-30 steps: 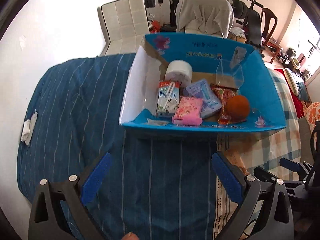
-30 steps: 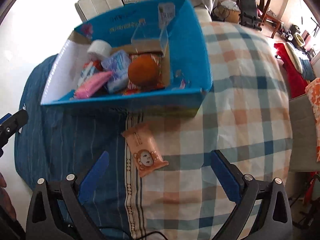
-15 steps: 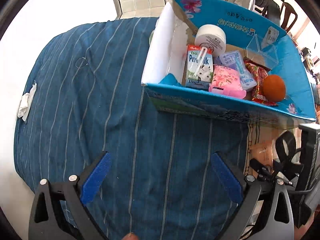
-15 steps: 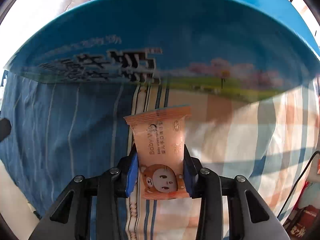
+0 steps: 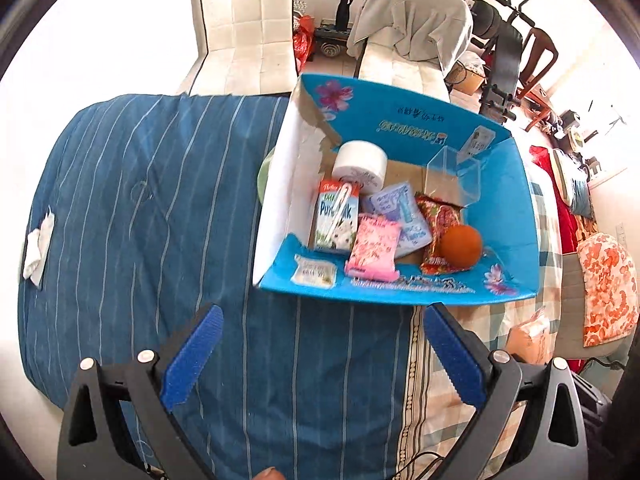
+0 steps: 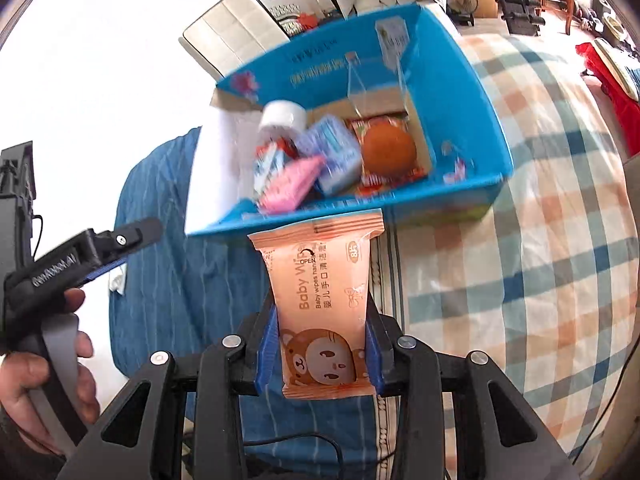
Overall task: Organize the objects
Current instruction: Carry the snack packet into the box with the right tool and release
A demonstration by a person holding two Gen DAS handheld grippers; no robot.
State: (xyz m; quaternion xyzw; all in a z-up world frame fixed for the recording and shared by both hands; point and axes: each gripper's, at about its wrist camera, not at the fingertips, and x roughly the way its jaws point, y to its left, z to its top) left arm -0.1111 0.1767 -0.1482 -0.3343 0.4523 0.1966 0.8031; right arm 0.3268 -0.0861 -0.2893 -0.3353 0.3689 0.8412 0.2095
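Note:
My right gripper (image 6: 322,344) is shut on an orange baby wipes pack (image 6: 322,292) and holds it up in front of the blue cardboard box (image 6: 472,92). The pack also shows at the right of the left wrist view (image 5: 530,340). The box (image 5: 516,208) holds a milk carton (image 5: 336,216), a white jar (image 5: 360,166), a pink pack (image 5: 374,248), a pale blue pack (image 5: 402,216), a red snack bag (image 5: 436,216), an orange (image 5: 460,246) and a clear plastic case (image 5: 452,178). My left gripper (image 5: 320,356) is open and empty, over the blue striped sheet just before the box.
The box sits where a blue striped sheet (image 5: 140,200) meets a checked sheet (image 6: 540,240). A crumpled white tissue (image 5: 38,246) lies at the far left. White chairs (image 5: 244,28) and gym gear (image 5: 504,44) stand behind. The left gripper shows in the right wrist view (image 6: 80,260).
My right gripper has lifted the baby wipes pack off the bed and pulled back, so the inside of the box shows. My left gripper has moved back and more square to the box.

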